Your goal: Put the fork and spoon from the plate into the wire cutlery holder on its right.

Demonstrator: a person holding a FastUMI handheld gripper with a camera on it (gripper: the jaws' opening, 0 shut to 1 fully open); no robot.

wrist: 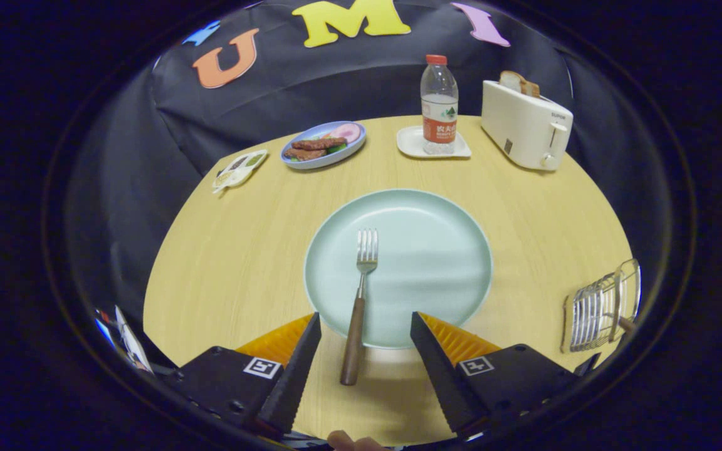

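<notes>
The gripper (365,329) is hovering wide open, gripping nothing, its fingers flanking the fork's (359,300) wooden handle. The fork is lying on the pale green plate (436,250). The wire cutlery holder (599,308) is sitting to the right.

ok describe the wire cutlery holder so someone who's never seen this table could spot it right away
Start at the big pale green plate in the middle of the wooden table, just ahead of the open gripper. Look right of the plate, near the table's edge: the wire cutlery holder stands there. It is the only shiny metal cage of thin bars, unlike the solid cream toaster farther back.
</notes>
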